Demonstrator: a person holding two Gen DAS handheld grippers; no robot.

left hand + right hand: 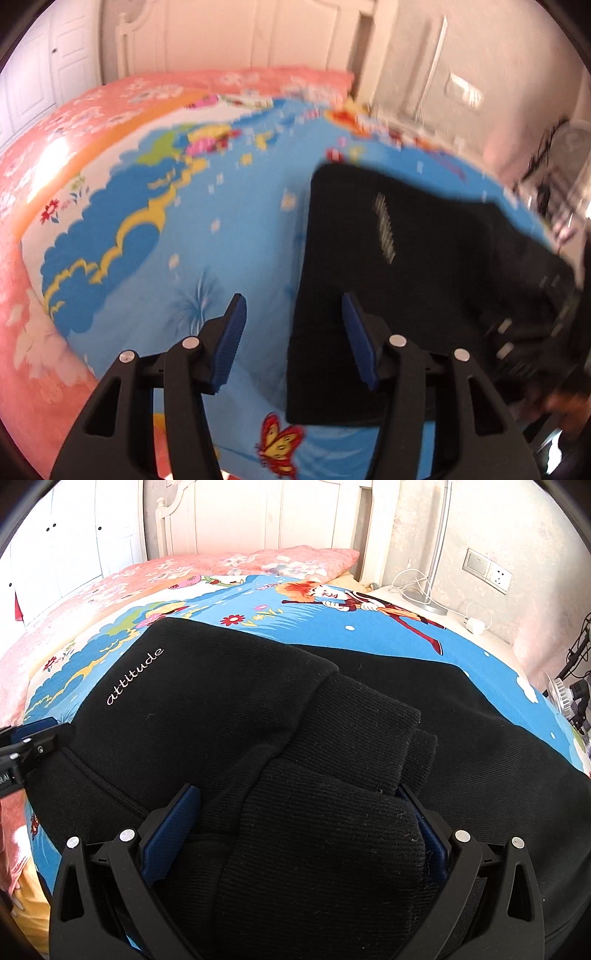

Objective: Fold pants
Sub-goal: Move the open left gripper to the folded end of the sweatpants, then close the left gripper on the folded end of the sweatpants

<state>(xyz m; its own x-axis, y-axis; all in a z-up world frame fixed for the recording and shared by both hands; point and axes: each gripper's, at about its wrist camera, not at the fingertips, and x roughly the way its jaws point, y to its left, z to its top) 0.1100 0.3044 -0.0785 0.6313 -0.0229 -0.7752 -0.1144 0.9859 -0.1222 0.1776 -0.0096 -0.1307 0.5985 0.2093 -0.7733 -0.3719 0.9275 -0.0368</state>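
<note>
The black pants (229, 716), with white "attitude" lettering, lie partly folded on the blue cartoon bedspread (388, 642). My right gripper (299, 794) has its jaws wide apart with a bunched ribbed end of the pants (325, 849) lying between the blue pads (173, 819). In the left wrist view my left gripper (293, 306) is open and empty, hovering over the left edge of the pants (406, 295), one pad over the bedspread (221, 229), one over the fabric. The left gripper also shows in the right wrist view (33, 738) at the pants' left edge.
A pink floral pillow (288, 559) and pink sheet (74, 605) lie at the bed's head and left side. A white headboard (258, 517) stands behind. A nightstand (443, 609) with a lamp pole, cables and a charger is at the right, lamps beyond.
</note>
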